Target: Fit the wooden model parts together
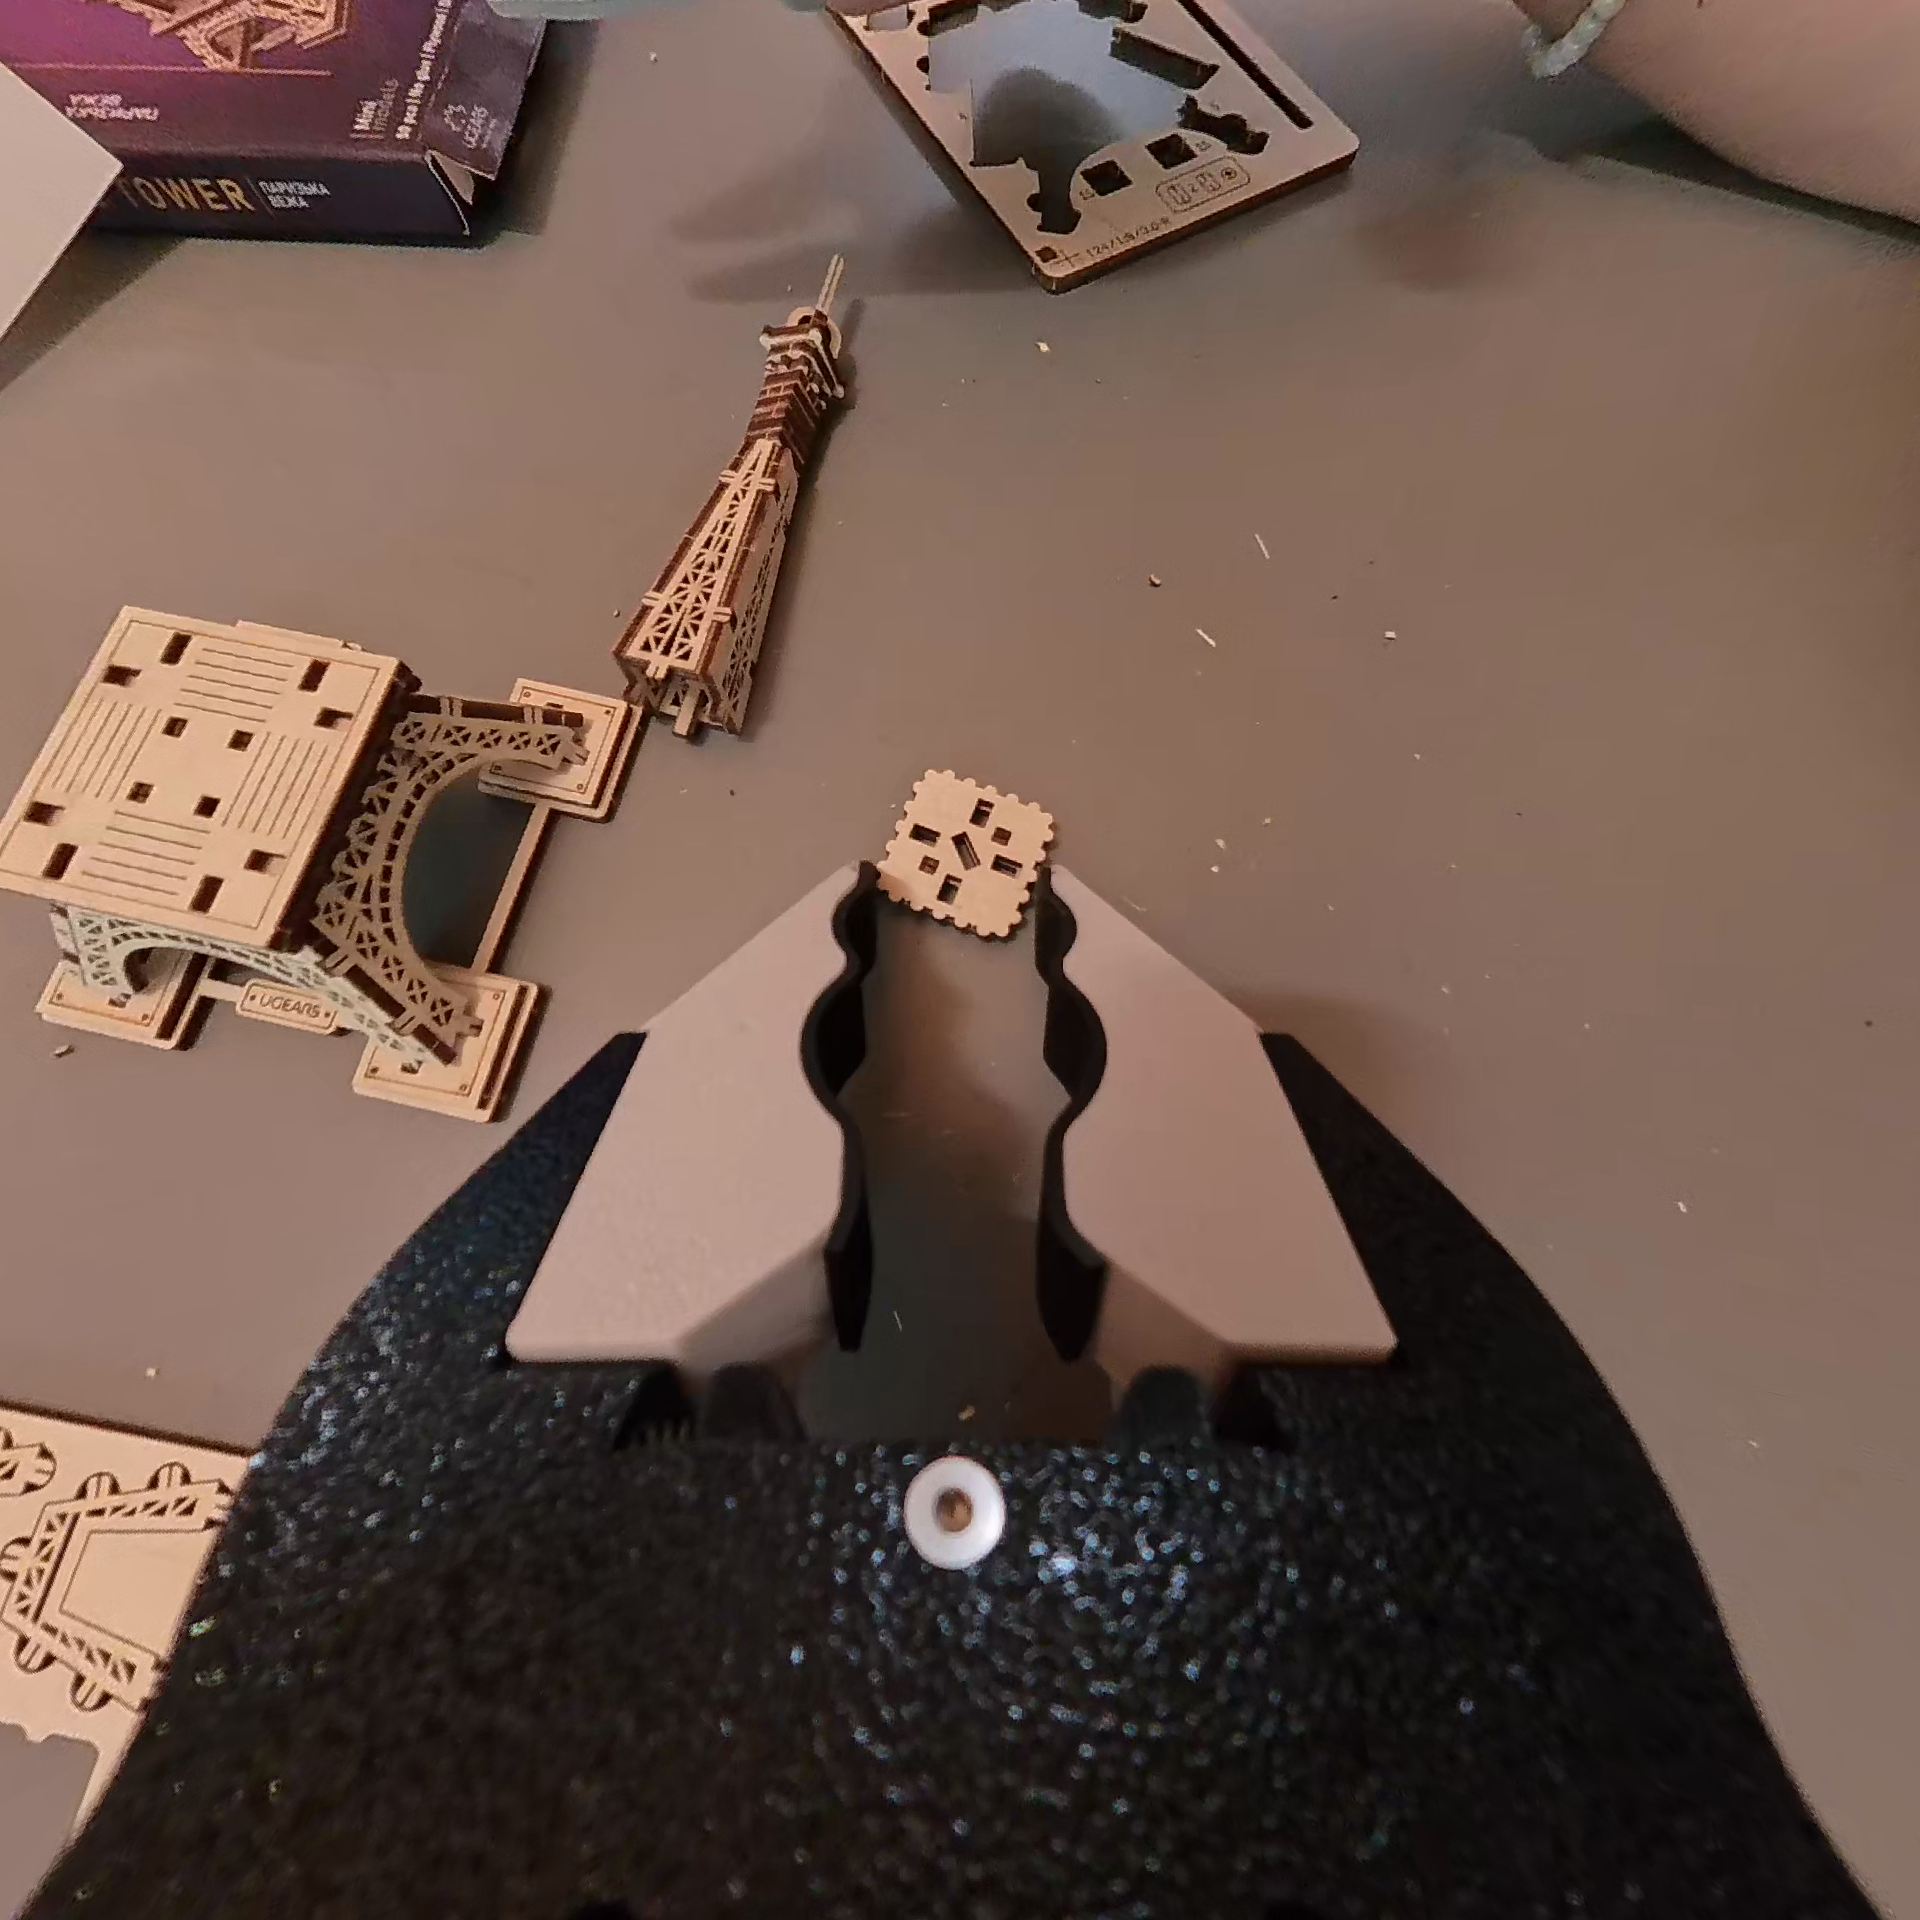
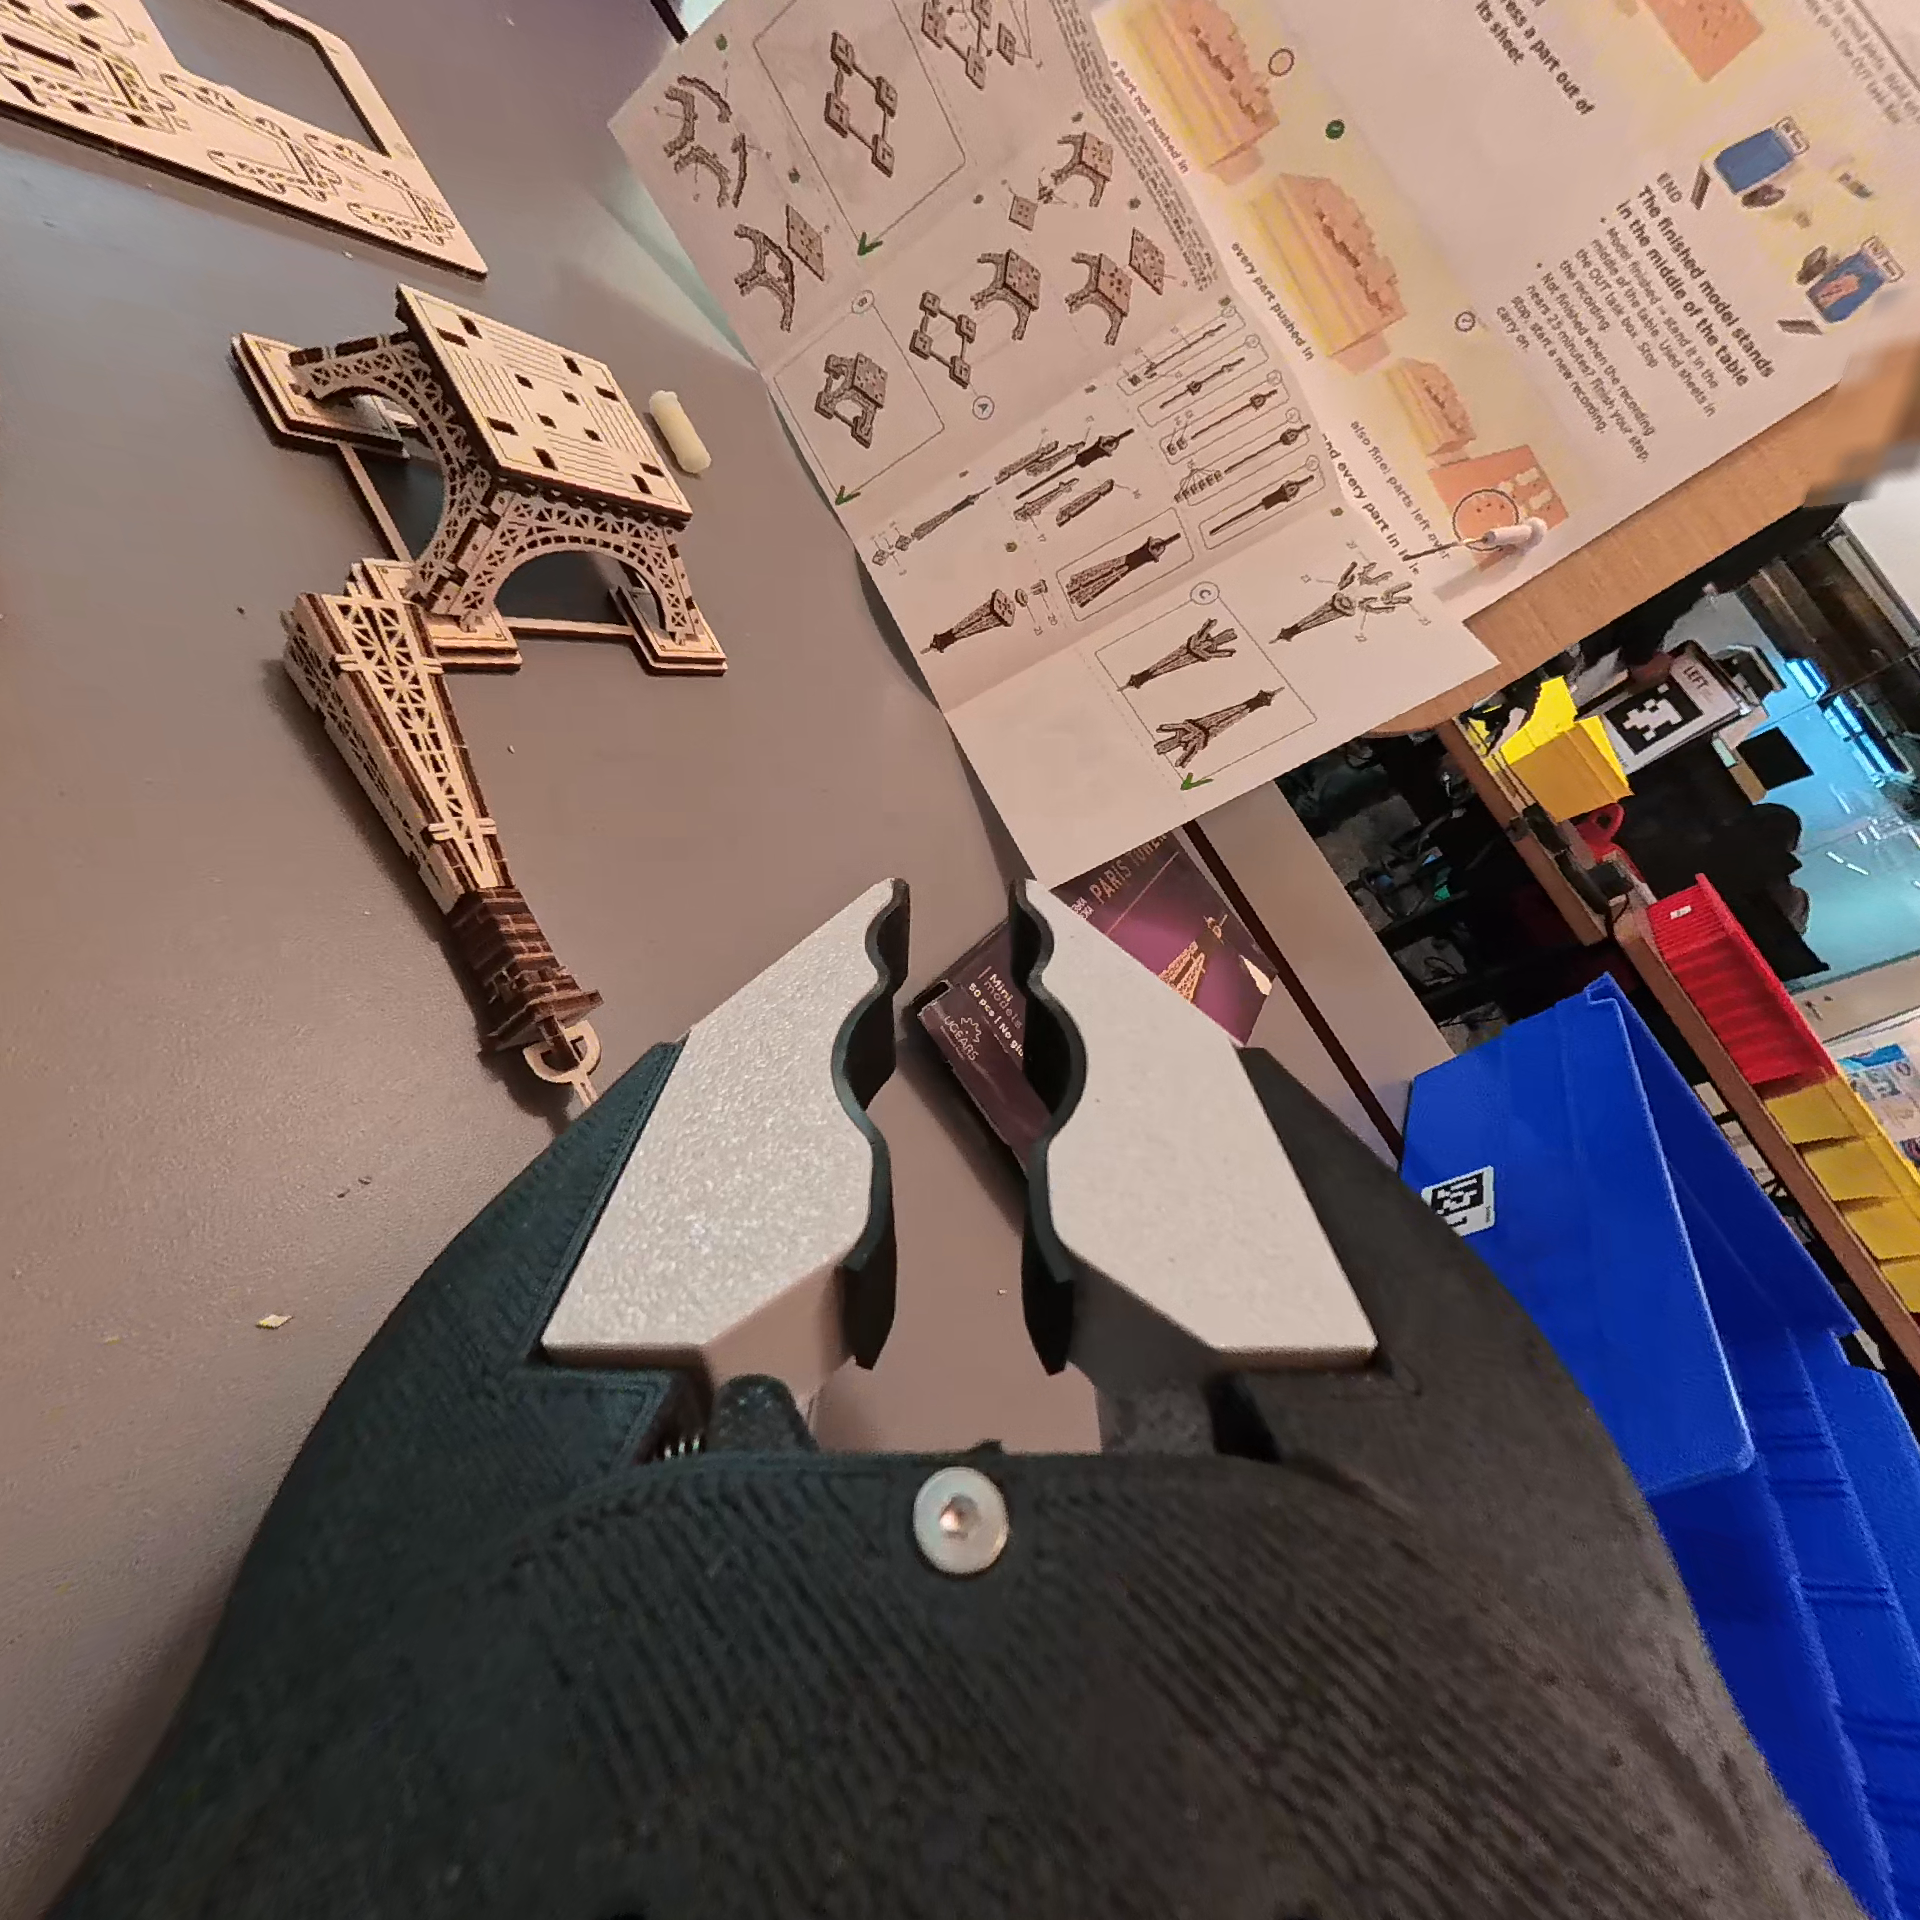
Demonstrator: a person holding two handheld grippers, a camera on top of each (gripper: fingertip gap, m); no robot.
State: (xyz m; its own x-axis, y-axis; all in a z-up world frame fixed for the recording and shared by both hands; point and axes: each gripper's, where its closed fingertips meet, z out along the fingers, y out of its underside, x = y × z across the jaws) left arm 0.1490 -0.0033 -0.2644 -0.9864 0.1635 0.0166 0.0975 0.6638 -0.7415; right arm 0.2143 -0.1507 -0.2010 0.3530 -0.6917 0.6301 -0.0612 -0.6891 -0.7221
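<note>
The wooden tower base (image 1: 239,831) with arched legs stands on the grey table at the left. The tapered spire section (image 1: 727,582) lies on its side just beyond it. My left gripper (image 1: 956,883) is shut on a small square wooden plate (image 1: 964,868) with several slots, held at the fingertips above the table, to the right of the base. In the right wrist view the base (image 2: 540,436) and the spire (image 2: 416,748) lie to the left of my right gripper (image 2: 958,914). Its jaws stand narrowly apart and hold nothing.
A purple box (image 1: 291,125) and a punched-out wooden sheet (image 1: 1101,135) lie at the far side, and a person's arm (image 1: 1766,104) rests at the far right. Another part sheet (image 1: 83,1558) is near left. Instruction pages (image 2: 1039,364) and a blue bin (image 2: 1610,1299) are right of my right gripper. My right fingertips sit around 20 centimeters from my left ones. My left gripper's tips are some 6 centimeters from the tapered spire section (image 1: 727,582). The right camera catches it too, in the right wrist view (image 2: 377,704). About 7 centimeters separates my left fingertips from the spire (image 2: 416,748). It is also in sight in the left wrist view (image 1: 728,540).
</note>
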